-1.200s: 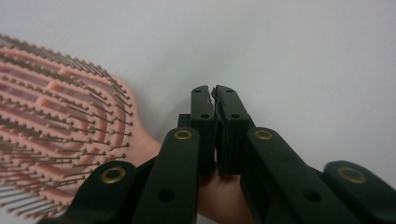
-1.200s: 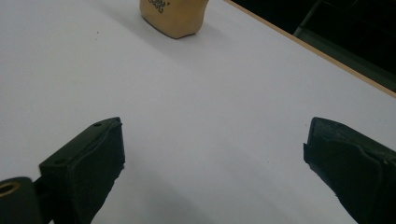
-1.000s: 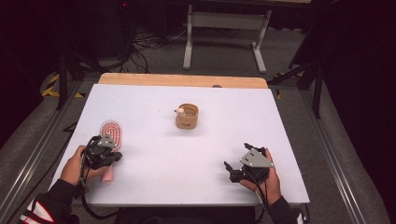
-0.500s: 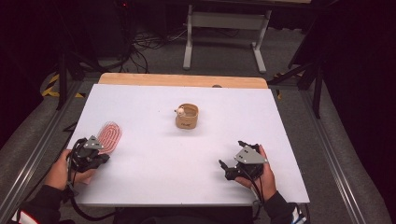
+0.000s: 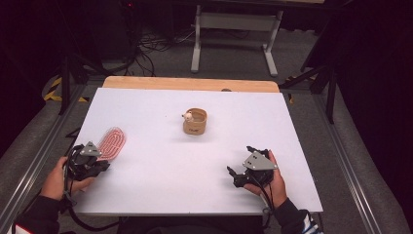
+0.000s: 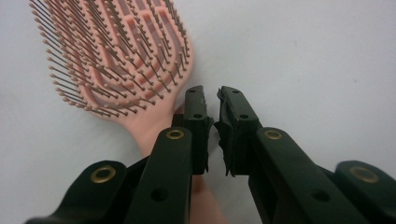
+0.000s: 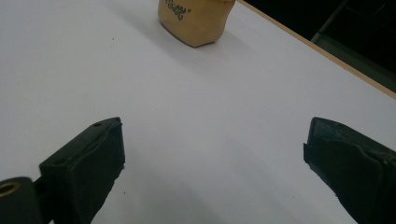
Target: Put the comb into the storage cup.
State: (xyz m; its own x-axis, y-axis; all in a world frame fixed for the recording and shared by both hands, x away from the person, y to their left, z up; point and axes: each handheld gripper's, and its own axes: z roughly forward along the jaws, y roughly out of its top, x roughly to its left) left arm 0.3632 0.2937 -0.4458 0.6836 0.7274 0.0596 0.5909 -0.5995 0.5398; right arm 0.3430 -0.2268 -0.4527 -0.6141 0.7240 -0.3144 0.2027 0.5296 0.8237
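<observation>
Your left gripper (image 6: 212, 100) sits nearly closed above the pink hairbrush's (image 6: 116, 56) handle, gripping nothing; its view reveals rows of ball-tipped plastic bristles on a vented oval head. The brush lies at the white worktop's (image 5: 160, 170) left edge. Centrally stands a tan rounded cup (image 5: 195, 122). Your right gripper (image 7: 212, 154) gapes wide, empty.

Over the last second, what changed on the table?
The left gripper drew back toward the table's near-left corner; its jaws now stand nearly shut above the pink hairbrush handle, and whether they pinch it I cannot tell. The right gripper slid slightly nearer the person, jaws wide. The brush and the tan cup barely moved, if at all.
</observation>
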